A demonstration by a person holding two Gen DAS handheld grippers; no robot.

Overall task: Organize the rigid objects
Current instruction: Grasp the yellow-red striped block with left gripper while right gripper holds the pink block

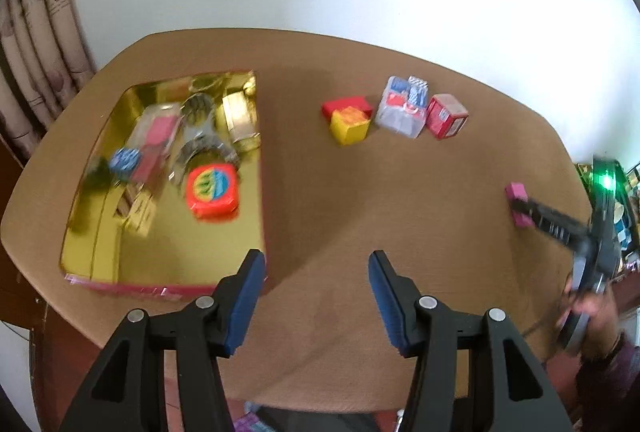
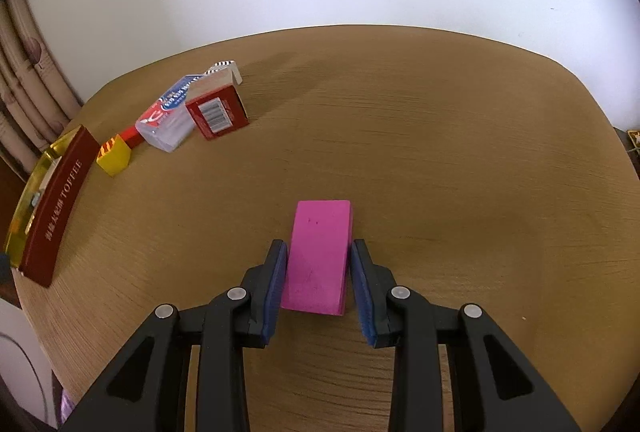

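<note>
A pink block [image 2: 319, 256] lies on the brown table [image 2: 440, 152] between the jaws of my right gripper [image 2: 320, 252]. The jaws stand close on both its sides, with a thin gap on the right. The block [image 1: 518, 201] and right gripper [image 1: 520, 206] also show at the far right of the left wrist view. My left gripper [image 1: 316, 262] is open and empty above the table, next to the near right corner of a gold tray [image 1: 192, 252]. The tray holds a red and yellow tin [image 1: 212, 191] and several other packs.
On the table beyond lie a yellow box [image 1: 349, 126] [image 2: 113, 154], a red box [image 1: 346, 105], a clear plastic pack [image 1: 402, 106] [image 2: 170, 116] and a red carton [image 1: 446, 115] [image 2: 218, 111]. The tray's dark red side reads TOFFEE [image 2: 60, 208]. A curtain [image 1: 36, 44] hangs left.
</note>
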